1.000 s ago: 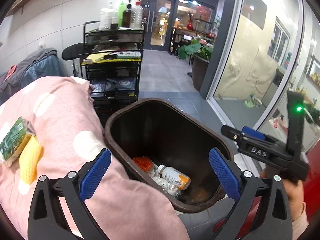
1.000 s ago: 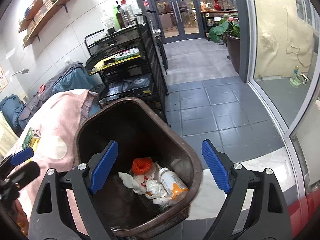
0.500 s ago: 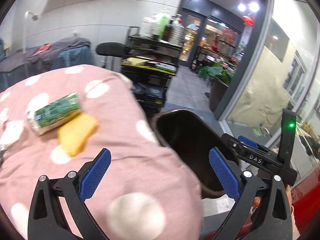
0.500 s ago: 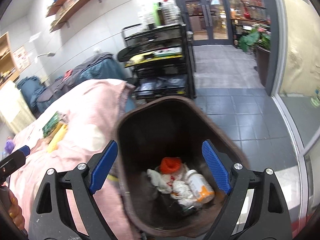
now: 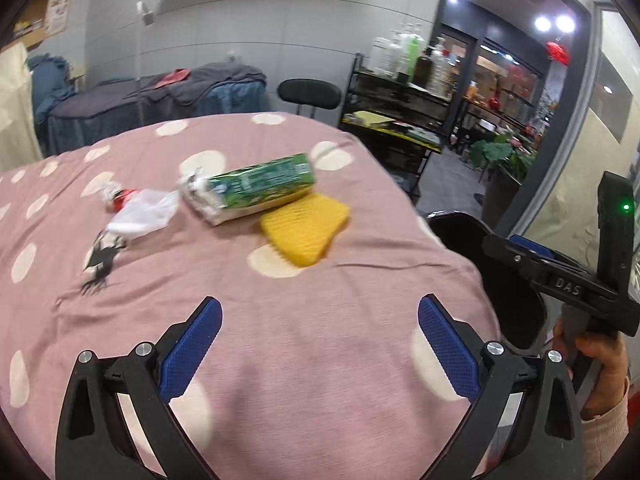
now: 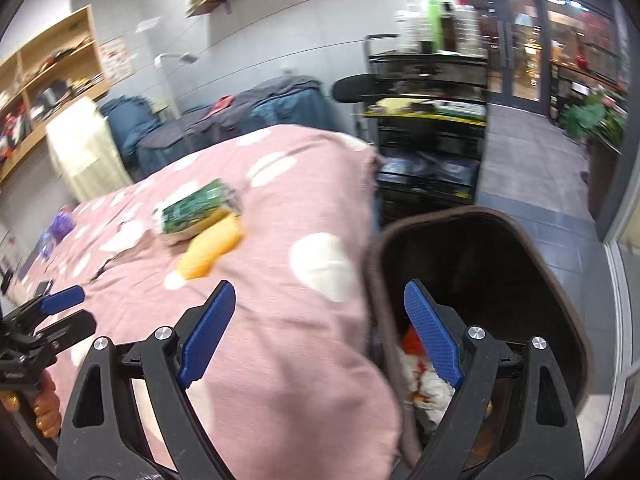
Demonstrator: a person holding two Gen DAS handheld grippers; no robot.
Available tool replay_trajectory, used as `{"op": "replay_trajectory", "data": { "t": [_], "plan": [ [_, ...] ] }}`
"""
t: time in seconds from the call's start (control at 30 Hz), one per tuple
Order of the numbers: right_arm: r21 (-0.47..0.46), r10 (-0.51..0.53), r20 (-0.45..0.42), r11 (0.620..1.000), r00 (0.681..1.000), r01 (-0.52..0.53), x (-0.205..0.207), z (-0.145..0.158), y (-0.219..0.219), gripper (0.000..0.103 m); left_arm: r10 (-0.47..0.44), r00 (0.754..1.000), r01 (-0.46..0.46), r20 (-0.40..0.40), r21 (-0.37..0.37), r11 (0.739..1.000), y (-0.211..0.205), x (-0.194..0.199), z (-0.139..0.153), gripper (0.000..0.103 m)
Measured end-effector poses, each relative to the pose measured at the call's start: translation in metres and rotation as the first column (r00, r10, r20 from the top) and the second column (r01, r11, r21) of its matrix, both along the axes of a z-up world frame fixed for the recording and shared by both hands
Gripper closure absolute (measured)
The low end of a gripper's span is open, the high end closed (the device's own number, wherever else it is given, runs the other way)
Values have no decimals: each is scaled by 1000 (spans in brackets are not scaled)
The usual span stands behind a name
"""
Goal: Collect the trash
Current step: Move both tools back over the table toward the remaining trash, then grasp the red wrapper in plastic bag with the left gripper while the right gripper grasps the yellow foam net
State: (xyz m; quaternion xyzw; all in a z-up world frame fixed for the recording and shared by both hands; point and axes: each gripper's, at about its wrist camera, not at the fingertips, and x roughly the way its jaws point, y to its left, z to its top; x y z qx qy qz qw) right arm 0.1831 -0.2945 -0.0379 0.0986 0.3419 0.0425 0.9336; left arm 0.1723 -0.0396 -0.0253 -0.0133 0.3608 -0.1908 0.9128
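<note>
A green and white packet (image 5: 252, 188) lies on the pink spotted cloth (image 5: 280, 360), touching a yellow sponge (image 5: 306, 228). A crumpled white wrapper (image 5: 140, 212) and a small black scrap (image 5: 100, 258) lie to their left. My left gripper (image 5: 320, 344) is open and empty above the cloth, short of the sponge. My right gripper (image 6: 320, 328) is open and empty over the cloth's edge and the brown bin (image 6: 520, 264), which holds crumpled trash (image 6: 424, 384). The packet (image 6: 192, 208) and sponge (image 6: 212, 252) also show in the right wrist view.
A black wire cart (image 5: 400, 120) with bottles stands behind the cloth. A black stool (image 5: 310, 94) and a covered bed (image 5: 160, 100) stand by the back wall. The glass wall (image 5: 576, 160) is at the right. A purple item (image 6: 62, 222) lies at the cloth's far left.
Both grippers have swung left, away from the bin and toward the cloth. The packet, sponge and wrapper have come toward the middle of the left view. Both stay open and empty.
</note>
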Motion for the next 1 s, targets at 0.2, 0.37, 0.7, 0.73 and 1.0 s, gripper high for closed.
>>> {"op": "replay_trajectory", "data": {
  "t": [0.2, 0.37, 0.7, 0.73, 1.0],
  "plan": [
    [-29, 150, -44, 988, 988, -152, 25, 3, 46, 17, 94, 995, -93, -13, 66, 994, 45, 13, -9, 6],
    [-85, 241, -98, 965, 966, -250, 48, 1, 79, 17, 137, 990, -135, -43, 64, 989, 78, 29, -12, 6],
    [-175, 322, -234, 914, 918, -365, 111, -17, 138, 17, 207, 975, -195, -83, 136, 971, 105, 88, -21, 6],
    [-188, 320, -245, 910, 915, -369, 116, -19, 142, 17, 208, 974, -194, -90, 147, 970, 106, 96, -22, 6],
    [-335, 303, -332, 847, 893, -412, 148, -32, 169, 17, 233, 961, -208, -150, 164, 964, 110, 147, -31, 6]
  ]
}}
